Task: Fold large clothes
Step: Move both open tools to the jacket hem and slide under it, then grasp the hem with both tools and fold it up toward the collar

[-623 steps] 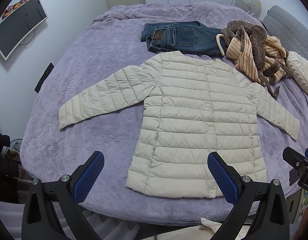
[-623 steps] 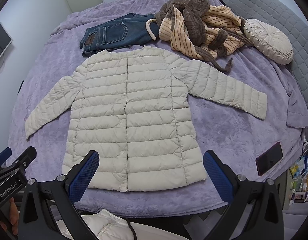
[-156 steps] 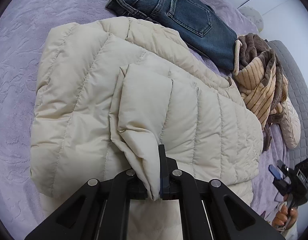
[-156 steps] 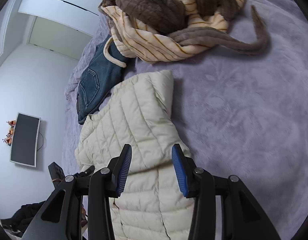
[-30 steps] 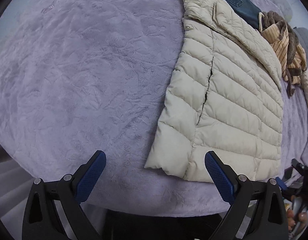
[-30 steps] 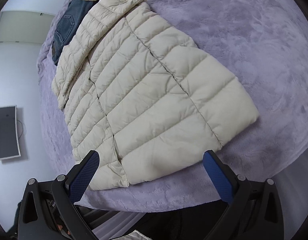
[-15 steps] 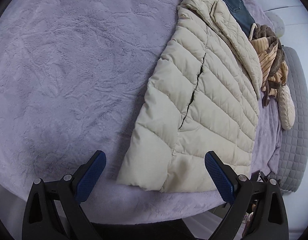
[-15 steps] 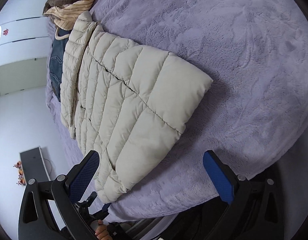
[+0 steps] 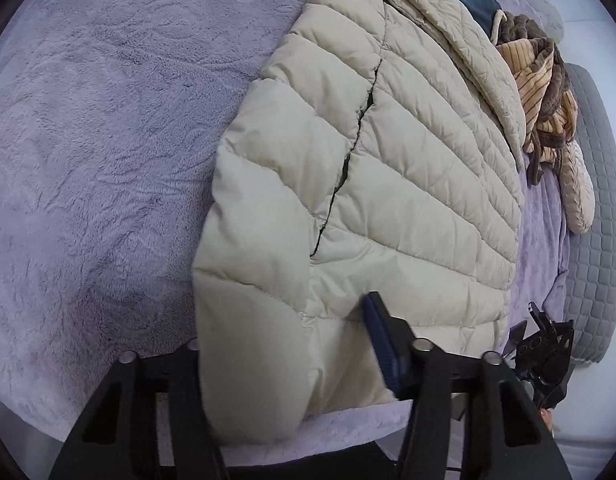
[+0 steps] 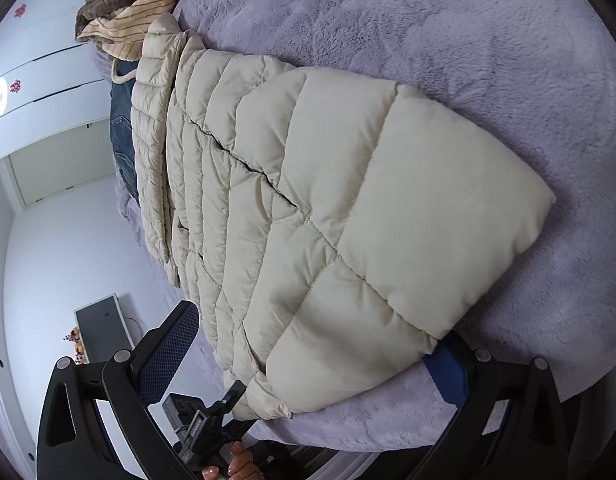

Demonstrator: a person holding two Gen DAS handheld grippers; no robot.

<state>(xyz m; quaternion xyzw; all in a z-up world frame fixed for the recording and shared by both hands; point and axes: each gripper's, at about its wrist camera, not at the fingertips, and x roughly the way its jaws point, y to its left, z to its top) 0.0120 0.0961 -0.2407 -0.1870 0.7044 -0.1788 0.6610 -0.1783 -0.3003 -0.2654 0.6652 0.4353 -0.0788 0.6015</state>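
A: Where's the jacket [image 9: 388, 168]?

B: Flat on the purple bed [image 9: 107, 140], sleeves tucked in, long narrow strip. Hem end at the near edge of the bed, collar end far, up by the jeans [image 10: 121, 136] & the striped robe [image 9: 544, 92].

A: Left claw [image 9: 283, 360]?

B: Over the hem corner on its side. Jaws closing, abt half shut, jacket corner between them. The blue pad on one finger [image 9: 382, 340] sits against the fabric; the other finger is hidden behind the puffy corner, so can't say it's pinching yet.

A: Right claw [image 10: 308, 356]?

B: Wide open, straddling the other hem corner. One blue pad [image 10: 169, 350] is off the jacket's side w/ a gap; the other [image 10: 444, 364] is tucked just under the corner's edge. No squeeze on the fabric that I can see.

A: Anything else?

B: In the right cam, fingertips [image 10: 237, 460] of the person show at the bottom, by the other claw's body. Round cushion [image 9: 576, 196] past the robe, grey quilted headboard [image 9: 596, 200] beside it. Monitor [image 10: 101, 328] on the white wall.
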